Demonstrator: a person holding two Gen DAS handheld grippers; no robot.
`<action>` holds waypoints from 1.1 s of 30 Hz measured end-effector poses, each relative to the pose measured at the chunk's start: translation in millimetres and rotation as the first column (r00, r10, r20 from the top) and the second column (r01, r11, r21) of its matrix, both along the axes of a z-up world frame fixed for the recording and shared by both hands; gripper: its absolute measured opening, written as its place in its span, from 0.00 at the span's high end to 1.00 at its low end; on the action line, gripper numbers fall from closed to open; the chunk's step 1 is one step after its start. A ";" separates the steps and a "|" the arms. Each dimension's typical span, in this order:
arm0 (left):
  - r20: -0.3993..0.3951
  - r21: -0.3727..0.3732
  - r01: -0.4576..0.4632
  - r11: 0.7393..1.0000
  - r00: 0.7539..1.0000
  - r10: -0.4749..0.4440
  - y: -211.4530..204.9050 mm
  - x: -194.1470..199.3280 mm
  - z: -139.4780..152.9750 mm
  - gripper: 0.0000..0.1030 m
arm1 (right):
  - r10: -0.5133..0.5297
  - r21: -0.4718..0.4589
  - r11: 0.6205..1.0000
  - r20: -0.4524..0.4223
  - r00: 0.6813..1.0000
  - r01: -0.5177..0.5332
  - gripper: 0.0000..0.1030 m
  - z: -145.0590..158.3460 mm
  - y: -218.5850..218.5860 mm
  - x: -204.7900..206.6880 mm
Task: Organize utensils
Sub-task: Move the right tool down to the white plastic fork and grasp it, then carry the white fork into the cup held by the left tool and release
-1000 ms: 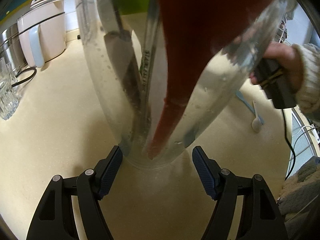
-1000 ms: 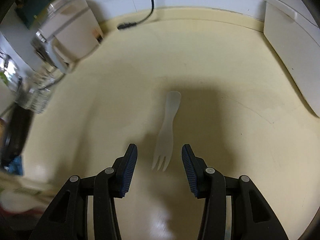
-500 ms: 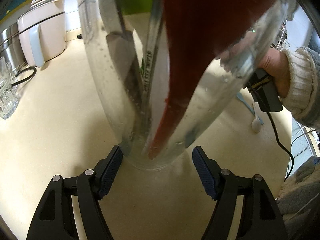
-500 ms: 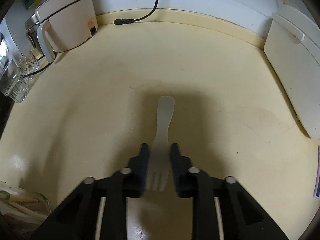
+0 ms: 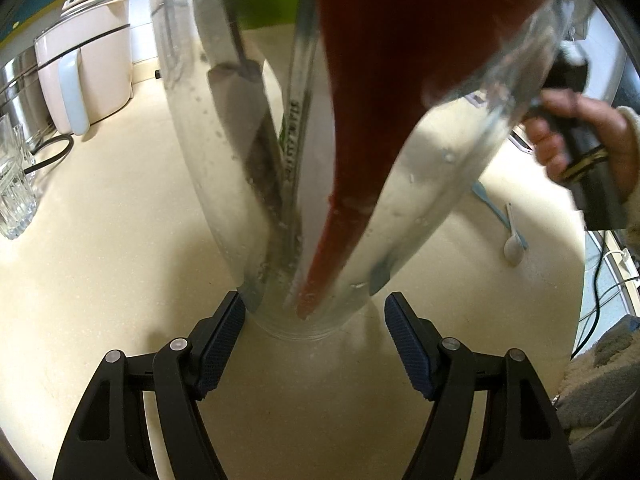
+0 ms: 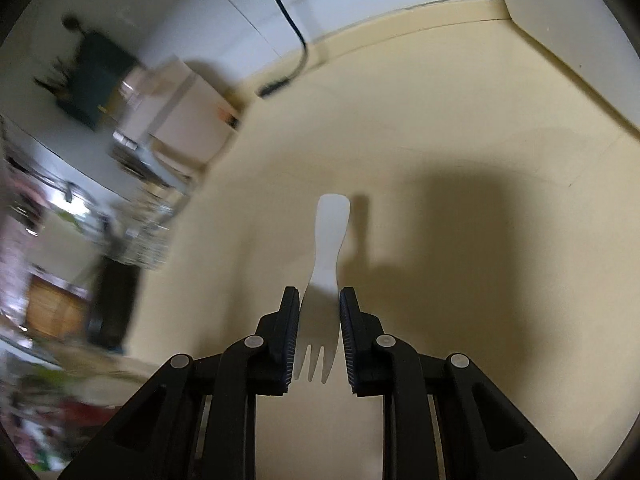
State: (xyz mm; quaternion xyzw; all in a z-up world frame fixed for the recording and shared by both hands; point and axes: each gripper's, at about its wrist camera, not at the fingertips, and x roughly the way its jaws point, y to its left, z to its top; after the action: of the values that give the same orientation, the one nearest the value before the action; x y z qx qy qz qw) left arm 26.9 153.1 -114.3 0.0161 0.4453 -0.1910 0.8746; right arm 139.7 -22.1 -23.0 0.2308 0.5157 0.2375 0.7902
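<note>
In the left wrist view a tall clear glass jar (image 5: 404,200) stands on the cream counter, holding a red spatula (image 5: 380,92), a dark-handled utensil (image 5: 256,128) and a thin printed stick. My left gripper (image 5: 314,320) is open, its blue pads on either side of the jar's base without clamping it. In the right wrist view my right gripper (image 6: 319,320) is shut on a white plastic fork (image 6: 326,252), tines toward the camera, lifted above the counter. The right gripper's handle and the hand holding it show in the left wrist view (image 5: 580,148).
A white spoon (image 5: 513,246) and a light blue utensil (image 5: 492,204) lie on the counter right of the jar. A cream kettle (image 5: 86,68) and clear glasses (image 5: 14,184) stand at left. A black cable (image 6: 294,46) and a white board (image 6: 572,28) are by the back wall.
My right gripper closed on the white fork and has lifted and swung it left off the counter. My left gripper and the jar have stayed put.
</note>
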 end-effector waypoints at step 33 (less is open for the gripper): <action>0.000 0.000 0.000 1.000 1.000 0.000 -0.2 1.7 1.4 0.26 | 0.832 -0.599 0.454 0.020 0.554 -0.660 0.80 156.2 122.7 -118.4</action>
State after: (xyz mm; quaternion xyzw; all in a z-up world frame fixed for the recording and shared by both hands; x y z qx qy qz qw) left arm 28.6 152.9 -112.9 0.0160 0.4453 -0.1911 0.8746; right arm 21.3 100.6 133.2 -0.2897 0.4753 0.4461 0.7008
